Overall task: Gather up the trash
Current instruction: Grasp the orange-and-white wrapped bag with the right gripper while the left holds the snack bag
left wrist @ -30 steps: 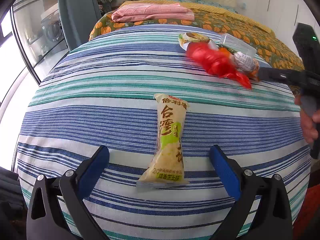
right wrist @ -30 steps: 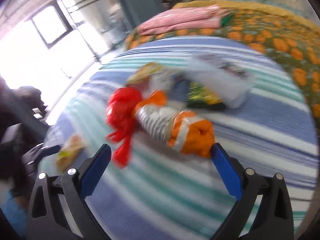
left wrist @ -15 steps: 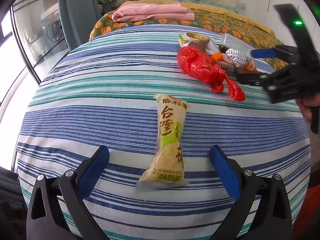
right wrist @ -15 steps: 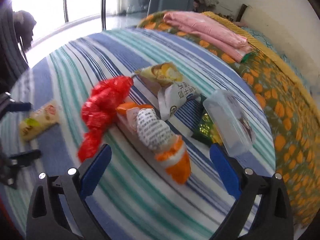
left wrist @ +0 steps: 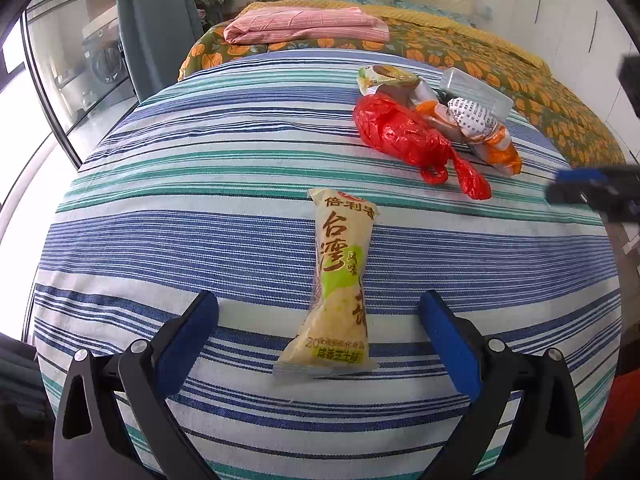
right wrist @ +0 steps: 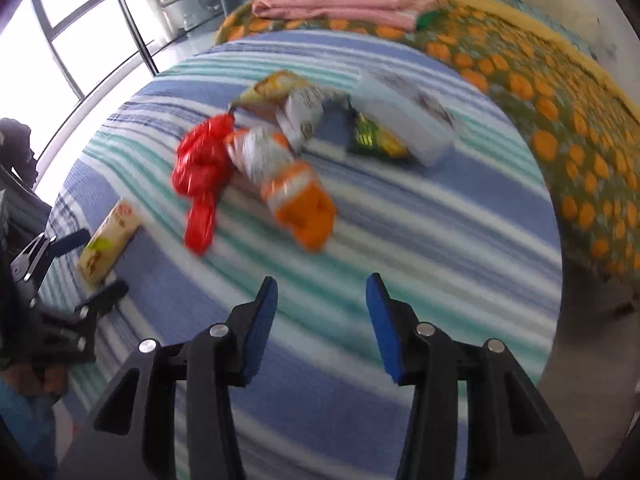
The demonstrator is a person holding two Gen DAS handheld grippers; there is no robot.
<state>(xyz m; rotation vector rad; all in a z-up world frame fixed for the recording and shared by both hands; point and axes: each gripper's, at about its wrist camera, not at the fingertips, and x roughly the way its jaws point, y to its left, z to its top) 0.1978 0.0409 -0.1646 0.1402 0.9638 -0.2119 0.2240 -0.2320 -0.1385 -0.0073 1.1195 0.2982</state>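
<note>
One yellow wrapper [left wrist: 342, 280], one red bag [left wrist: 400, 132], two tools

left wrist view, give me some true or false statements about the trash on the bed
1. The yellow snack packet lies between the left gripper's open fingers. True.
2. The red bag is held in the right gripper. False: it lies on the striped sheet; that gripper is closing on nothing.
3. The clear box lies beyond the orange wrapper. True.
4. The pink folded cloth lies on the striped sheet. False: it lies on the orange-flowered cover.
</note>
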